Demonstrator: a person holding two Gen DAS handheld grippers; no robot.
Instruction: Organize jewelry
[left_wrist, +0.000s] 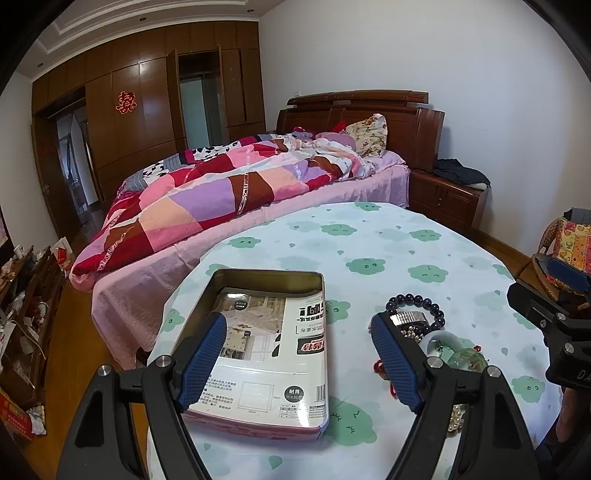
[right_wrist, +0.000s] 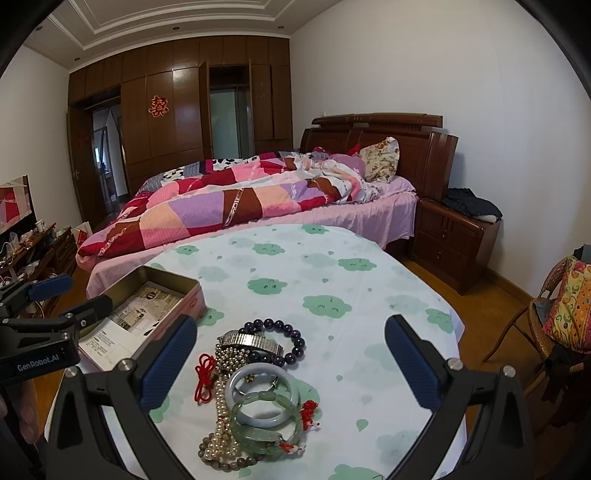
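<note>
A pile of jewelry lies on the round table (right_wrist: 332, 266): a dark bead bracelet (right_wrist: 295, 338), a metal watch band (right_wrist: 247, 339), a white bangle (right_wrist: 236, 402), a green bangle (right_wrist: 255, 437), a pearl strand (right_wrist: 221, 413) and red cord (right_wrist: 203, 376). An open pink tin (left_wrist: 320, 332) with a printed card inside stands left of the pile. My left gripper (left_wrist: 299, 354) is open above the tin's right side; the bead bracelet (left_wrist: 413, 300) lies by its right finger. My right gripper (right_wrist: 291, 365) is open and empty over the pile.
The table has a white cloth with green clouds. A bed (right_wrist: 258, 199) stands behind it, a nightstand (right_wrist: 454, 240) at right, a wicker chair (right_wrist: 554, 332) at far right, a cluttered low cabinet (right_wrist: 33, 251) at left.
</note>
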